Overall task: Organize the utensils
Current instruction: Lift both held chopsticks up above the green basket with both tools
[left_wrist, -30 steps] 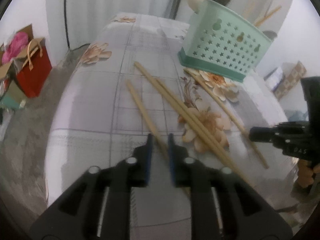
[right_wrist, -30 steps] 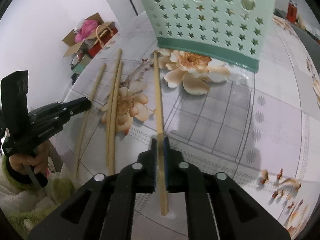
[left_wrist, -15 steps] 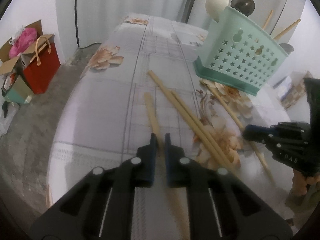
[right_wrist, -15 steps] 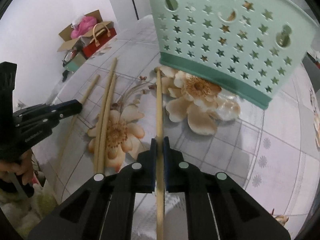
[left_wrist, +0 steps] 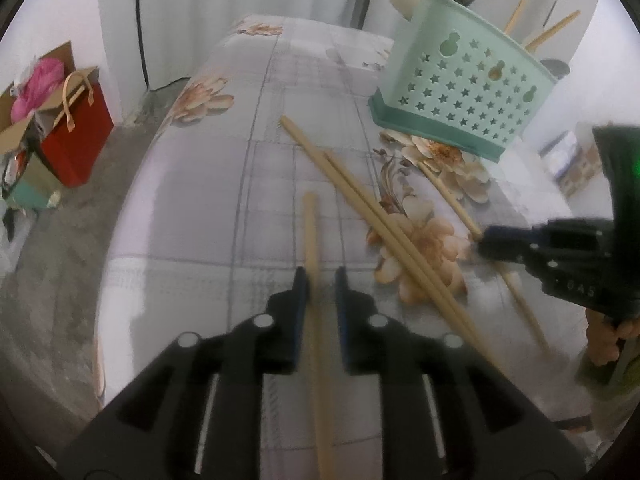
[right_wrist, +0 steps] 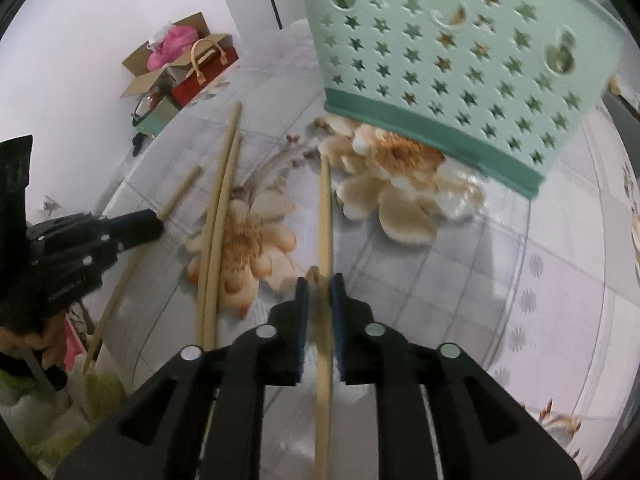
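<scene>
My left gripper [left_wrist: 321, 280] is shut on a wooden chopstick [left_wrist: 310, 224] and holds it just above the floral tablecloth. My right gripper [right_wrist: 319, 288] is shut on another chopstick [right_wrist: 325, 208] that points toward the mint green star-pierced utensil basket [right_wrist: 460, 68]. The basket [left_wrist: 464, 84] stands at the far right in the left wrist view, with spoons and chopsticks in it. Two more chopsticks [left_wrist: 360, 200] lie side by side on the table between the grippers; they also show in the right wrist view [right_wrist: 218, 216]. The right gripper shows in the left wrist view [left_wrist: 486, 238], the left one in the right wrist view [right_wrist: 156, 220].
The table [left_wrist: 208, 200] has a floral grey cloth and drops off at the left edge. On the floor at the left stand a red bag [left_wrist: 76, 136] and a cardboard box with pink stuff [right_wrist: 172, 52]. A black cable [left_wrist: 141, 20] hangs by the curtain.
Both grippers have lifted their chopsticks off the table and moved toward the basket. The basket looks nearer in the right wrist view.
</scene>
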The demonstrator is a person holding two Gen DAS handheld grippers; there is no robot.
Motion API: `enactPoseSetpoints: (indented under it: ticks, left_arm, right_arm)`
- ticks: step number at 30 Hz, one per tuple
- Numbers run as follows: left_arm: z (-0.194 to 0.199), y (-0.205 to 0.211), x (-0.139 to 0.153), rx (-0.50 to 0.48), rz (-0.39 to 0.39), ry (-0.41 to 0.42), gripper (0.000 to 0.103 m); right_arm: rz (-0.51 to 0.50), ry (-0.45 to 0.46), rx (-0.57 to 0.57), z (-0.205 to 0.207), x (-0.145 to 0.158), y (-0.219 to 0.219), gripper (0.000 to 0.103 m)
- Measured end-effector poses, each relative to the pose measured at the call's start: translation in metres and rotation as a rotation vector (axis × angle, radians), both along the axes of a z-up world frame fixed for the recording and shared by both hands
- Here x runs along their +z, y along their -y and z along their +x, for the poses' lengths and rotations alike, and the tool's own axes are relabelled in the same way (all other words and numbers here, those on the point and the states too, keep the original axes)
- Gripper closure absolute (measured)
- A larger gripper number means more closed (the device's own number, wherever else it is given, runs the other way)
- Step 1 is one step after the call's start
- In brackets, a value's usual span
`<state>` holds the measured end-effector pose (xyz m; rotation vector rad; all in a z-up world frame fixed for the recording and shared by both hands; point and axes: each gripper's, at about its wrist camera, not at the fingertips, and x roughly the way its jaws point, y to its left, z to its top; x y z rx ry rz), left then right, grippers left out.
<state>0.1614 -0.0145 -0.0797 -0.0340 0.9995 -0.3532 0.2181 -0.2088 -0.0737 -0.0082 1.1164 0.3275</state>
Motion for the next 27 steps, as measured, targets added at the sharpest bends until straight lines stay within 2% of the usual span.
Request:
enactPoseSetpoints:
  ticks: [7,8,9,12,15,19,27]
  left_arm:
    - [0.01,0.007,-0.001,0.006,0.05,0.032,0.089]
    - [0.01,0.007,-0.001,0.006,0.053,0.036,0.091]
    - [0.011,0.007,-0.001,0.01,0.065,0.045,0.096]
    - [0.012,0.005,-0.001,0.01,0.065,0.057,0.098]
    - [0.014,0.002,0.0,0.01,0.035,0.049,0.098]
    - [0.008,-0.007,0.009,0.022,-0.025,0.066,0.098]
    - [-0.018,-0.029,0.063,0.015,-0.152,0.233,0.098]
  right_arm:
    - [-0.077,0.057,0.028,0.012,0.0,-0.016,0.088]
    - [-0.078,0.064,0.026,0.012,0.0,-0.016,0.089]
    - [-0.075,0.072,0.022,0.013,0.0,-0.016,0.095]
    - [-0.048,0.068,0.003,0.017,-0.001,-0.013,0.096]
    - [-0.004,0.071,-0.012,0.016,0.002,-0.01,0.096]
    - [0.04,0.136,-0.033,0.007,0.023,-0.003,0.096]
    - [0.124,0.254,-0.099,-0.012,0.069,0.024,0.096]
